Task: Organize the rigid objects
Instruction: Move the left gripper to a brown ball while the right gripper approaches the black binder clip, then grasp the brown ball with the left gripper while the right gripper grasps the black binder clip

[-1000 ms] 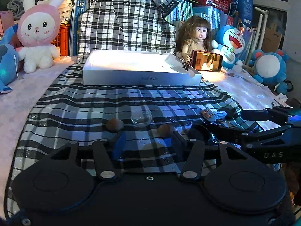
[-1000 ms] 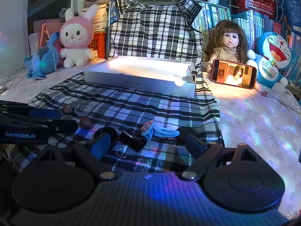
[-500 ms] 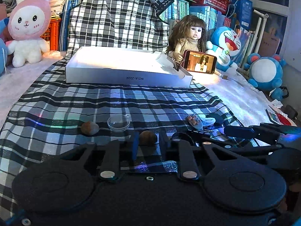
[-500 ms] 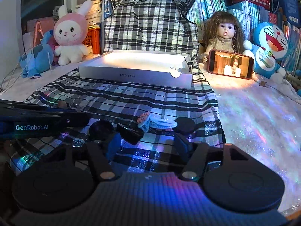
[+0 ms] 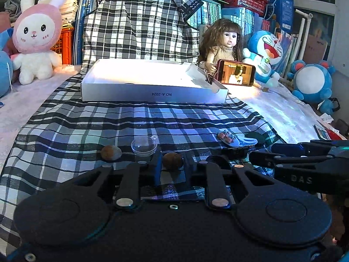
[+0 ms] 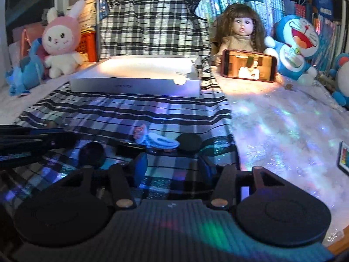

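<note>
Our left gripper [image 5: 172, 162] clamps a brown nut [image 5: 172, 161] low over the checked cloth [image 5: 109, 122]; our right gripper [image 6: 172, 163], jaws just narrowing, holds nothing near the hair clip [image 6: 152, 139].

"NO.A-2224" upside-down on white box [image 5: 152, 92]

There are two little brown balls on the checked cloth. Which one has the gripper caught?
The right-hand brown ball, clamped between the left gripper. The other brown ball lies free, left of the clear dish.
</note>
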The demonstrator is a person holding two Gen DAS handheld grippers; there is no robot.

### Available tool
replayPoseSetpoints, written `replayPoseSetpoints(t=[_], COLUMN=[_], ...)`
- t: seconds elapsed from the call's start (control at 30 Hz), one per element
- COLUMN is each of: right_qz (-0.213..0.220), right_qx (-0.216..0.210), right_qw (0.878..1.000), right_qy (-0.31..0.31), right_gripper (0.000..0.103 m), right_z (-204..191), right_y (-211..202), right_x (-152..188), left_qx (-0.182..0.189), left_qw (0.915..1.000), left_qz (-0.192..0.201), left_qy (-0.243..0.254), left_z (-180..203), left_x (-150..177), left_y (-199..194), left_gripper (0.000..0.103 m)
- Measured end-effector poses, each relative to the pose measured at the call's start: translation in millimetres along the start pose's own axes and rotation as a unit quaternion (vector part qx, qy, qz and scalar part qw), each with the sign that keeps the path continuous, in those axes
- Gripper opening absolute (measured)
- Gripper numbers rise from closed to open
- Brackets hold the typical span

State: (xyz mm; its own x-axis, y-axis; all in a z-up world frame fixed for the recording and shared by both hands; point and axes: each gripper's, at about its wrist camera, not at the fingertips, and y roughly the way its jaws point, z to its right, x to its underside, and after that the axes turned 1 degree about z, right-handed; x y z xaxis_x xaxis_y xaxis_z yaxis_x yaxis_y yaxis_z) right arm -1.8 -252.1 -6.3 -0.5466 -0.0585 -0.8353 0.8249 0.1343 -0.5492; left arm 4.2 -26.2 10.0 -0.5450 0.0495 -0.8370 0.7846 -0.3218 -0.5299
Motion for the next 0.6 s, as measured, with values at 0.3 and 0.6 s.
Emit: replayPoseSetpoints(t=[0.3,0.6], right_qz=[-0.002,0.003], right_qx=[-0.036,-0.030], right_qw=[0.999,0.999], right_qy=[-0.003,0.026], right_gripper=[0.061,0.057], right_z=[-17.0,-25.1], right_y=[2.9,14.0], right_x=[-4.0,-8.1], left_qx=[-0.004,-0.009], left_qw=[1.0000,0.9999], left_qz=[0.000,0.001], left_qy=[-0.001,-0.007], left_z=[-1.9,-4.9], left_x=[0.6,-0.7], left_y=[0.4,1.2], left_gripper=[0.020,0.020])
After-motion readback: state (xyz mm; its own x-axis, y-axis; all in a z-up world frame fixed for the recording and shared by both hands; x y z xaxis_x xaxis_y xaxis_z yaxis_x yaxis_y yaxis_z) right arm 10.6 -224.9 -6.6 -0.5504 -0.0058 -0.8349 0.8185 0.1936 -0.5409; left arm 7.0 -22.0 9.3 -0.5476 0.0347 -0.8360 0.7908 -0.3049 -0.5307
